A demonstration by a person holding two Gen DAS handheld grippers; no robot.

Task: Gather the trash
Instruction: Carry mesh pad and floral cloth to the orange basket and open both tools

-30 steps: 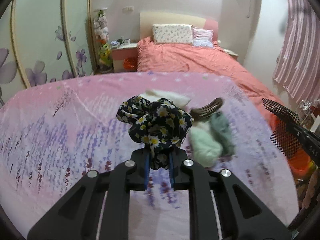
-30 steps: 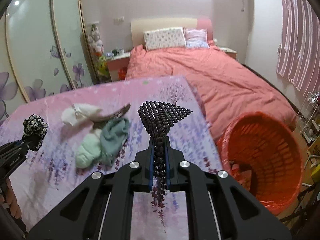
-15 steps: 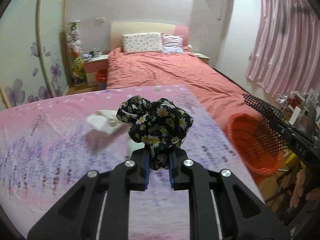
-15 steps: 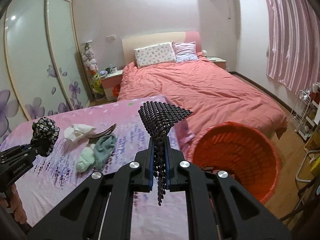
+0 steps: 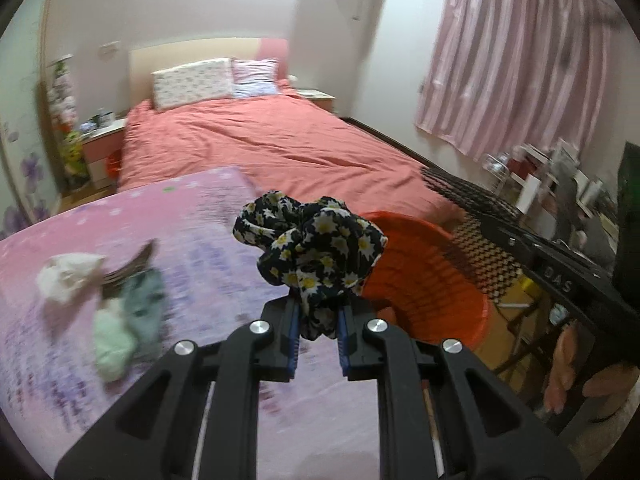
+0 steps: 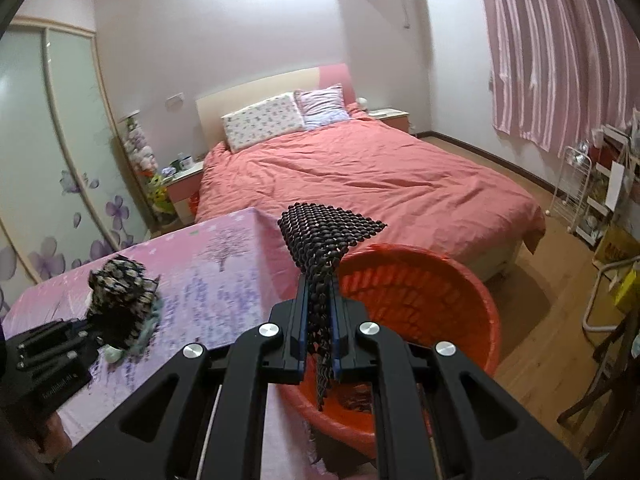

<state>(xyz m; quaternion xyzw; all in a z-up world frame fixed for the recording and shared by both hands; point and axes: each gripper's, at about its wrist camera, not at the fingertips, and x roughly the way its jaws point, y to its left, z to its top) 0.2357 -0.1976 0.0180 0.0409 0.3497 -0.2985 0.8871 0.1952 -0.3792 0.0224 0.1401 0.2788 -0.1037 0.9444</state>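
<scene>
- Landmark = orange basket (image 6: 420,304), on the floor between the pink-covered table (image 6: 224,264) and the red bed (image 6: 360,176).
- R gripper (image 6: 319,340): clamped tight on the black mesh fabric (image 6: 324,232); fabric fans out above the fingers, its lower tail hangs over the basket's near side.
- L gripper (image 5: 316,332): closed on the daisy-print cloth (image 5: 312,248), bunched above the fingers, held over the table edge just left of the basket (image 5: 424,280).
- From the L cam, the R gripper (image 5: 472,204) w/ mesh is above the basket's far/right side.
- Left of basket, on table: white wad (image 5: 68,276), pale green cloth (image 5: 112,344), teal cloth (image 5: 146,304), touching in one pile.
- Inside basket: some dark bits at the bottom, can't tell what.
</scene>
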